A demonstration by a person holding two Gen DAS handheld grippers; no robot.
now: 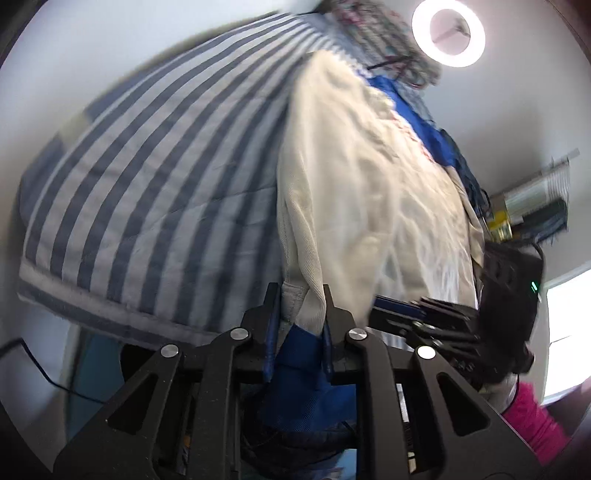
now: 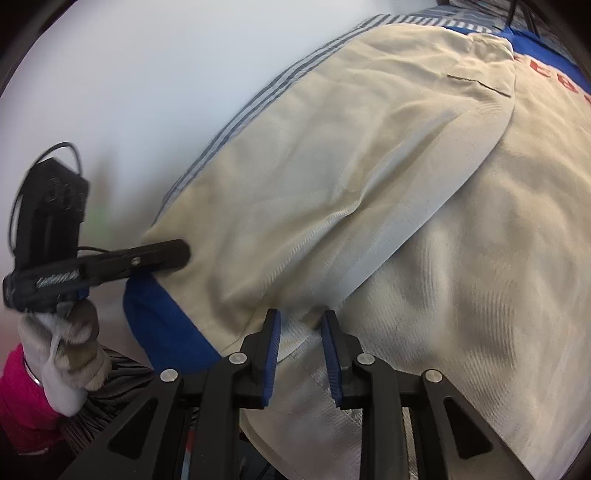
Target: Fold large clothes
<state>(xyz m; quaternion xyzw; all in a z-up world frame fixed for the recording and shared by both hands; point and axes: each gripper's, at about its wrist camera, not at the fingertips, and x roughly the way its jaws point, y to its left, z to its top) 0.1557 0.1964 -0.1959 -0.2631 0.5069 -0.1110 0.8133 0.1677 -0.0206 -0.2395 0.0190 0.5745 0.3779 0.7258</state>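
Nearest the left wrist camera, the left gripper (image 1: 300, 321) has its fingers (image 1: 272, 314) clamped on a bunched corner of the cream garment (image 1: 362, 192), where a blue panel (image 1: 299, 354) of the same piece hangs down between the pads. Gripping at the hem corner gives a firm handle for carrying that edge over in a fold. In the right wrist view, the right gripper (image 2: 300, 339) has its fingers (image 2: 271, 343) close together, with a ridge of cream cloth between them; the pads look to be pinching it, though the contact is partly hidden by the fold. The two grips sit on the same near edge, probably so that the hem lifts evenly. The person's gloved left hand (image 2: 64, 343) holds the left tool at the left of that view, a pink sleeve (image 2: 22, 391) behind it. Beyond the grippers, the garment lies spread on a bed covered by a blue-and-white striped blanket (image 1: 147, 177), reaching far across it. Farthest off, a ring light (image 1: 447, 32) glows against the wall.
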